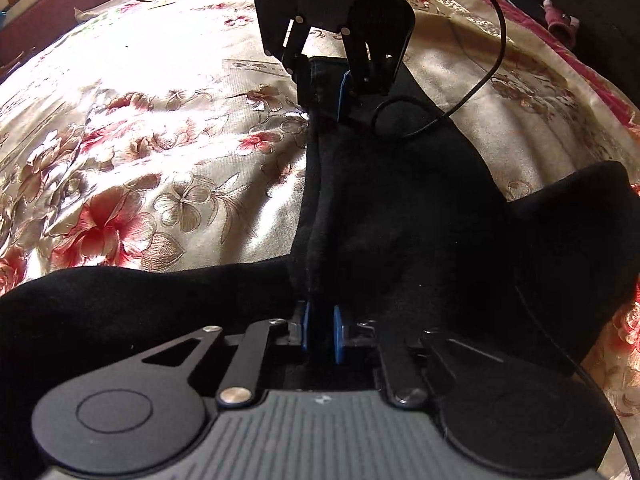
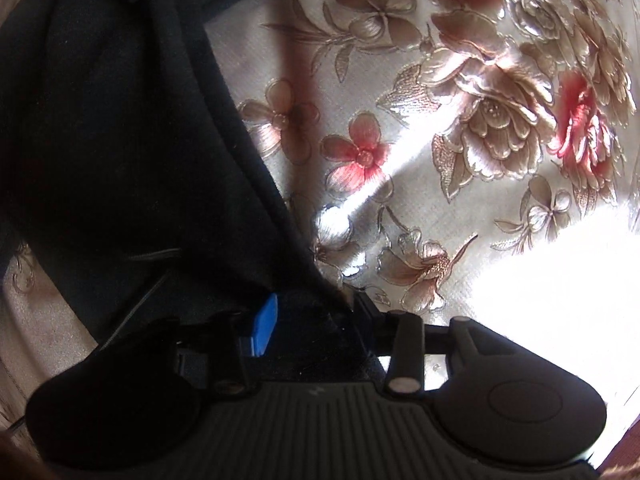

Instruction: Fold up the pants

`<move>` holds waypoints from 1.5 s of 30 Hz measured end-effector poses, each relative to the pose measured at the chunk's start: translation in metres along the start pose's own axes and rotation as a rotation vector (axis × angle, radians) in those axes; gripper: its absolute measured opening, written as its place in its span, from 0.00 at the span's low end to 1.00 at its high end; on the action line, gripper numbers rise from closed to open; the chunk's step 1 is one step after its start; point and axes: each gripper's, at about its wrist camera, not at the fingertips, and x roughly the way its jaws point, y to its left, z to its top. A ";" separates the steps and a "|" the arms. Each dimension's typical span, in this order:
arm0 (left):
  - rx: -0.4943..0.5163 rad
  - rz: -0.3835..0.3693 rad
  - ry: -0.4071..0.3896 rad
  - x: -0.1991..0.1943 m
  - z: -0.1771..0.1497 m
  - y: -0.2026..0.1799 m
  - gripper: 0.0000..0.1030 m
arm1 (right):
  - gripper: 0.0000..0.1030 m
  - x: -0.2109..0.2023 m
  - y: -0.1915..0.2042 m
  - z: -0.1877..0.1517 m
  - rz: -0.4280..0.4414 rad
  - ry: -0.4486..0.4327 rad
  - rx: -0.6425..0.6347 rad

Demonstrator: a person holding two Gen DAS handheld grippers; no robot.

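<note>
Black pants (image 1: 400, 208): lying stretched over floral bedspread (image 1: 140, 140), edge running between both tools. Left tool (image 1: 320, 334): blue pads nearly closed, pinching the fabric edge. Right tool (image 1: 326, 80): clamping the far edge likewise.

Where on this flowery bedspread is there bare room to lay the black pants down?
Bare floral bedspread stretches left of the pants, up to the dark headboard. It is crowded along the pants, where the left gripper and right gripper pinch one edge and a cable loops.
</note>
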 end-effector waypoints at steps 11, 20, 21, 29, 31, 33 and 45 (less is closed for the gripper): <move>0.076 0.054 -0.035 -0.012 0.003 -0.008 0.24 | 0.05 -0.068 0.046 -0.049 -0.086 -0.005 0.321; 0.259 0.145 -0.118 -0.025 0.001 -0.035 0.36 | 0.04 -0.145 0.141 -0.063 -0.141 -0.036 0.620; 0.298 0.167 -0.112 -0.022 0.000 -0.040 0.38 | 0.04 -0.144 0.153 -0.063 -0.136 -0.037 0.644; 0.507 0.142 -0.081 -0.017 -0.007 -0.058 0.52 | 0.04 -0.149 0.220 -0.055 -0.128 -0.016 0.788; 0.543 0.108 -0.050 -0.013 -0.006 -0.063 0.23 | 0.04 -0.148 0.229 -0.051 -0.129 -0.013 0.829; 0.575 0.102 -0.050 -0.019 -0.009 -0.068 0.22 | 0.04 -0.146 0.236 -0.046 -0.143 -0.008 0.865; 0.772 0.105 -0.227 -0.063 -0.029 -0.102 0.20 | 0.04 -0.184 0.287 -0.039 -0.255 0.057 1.143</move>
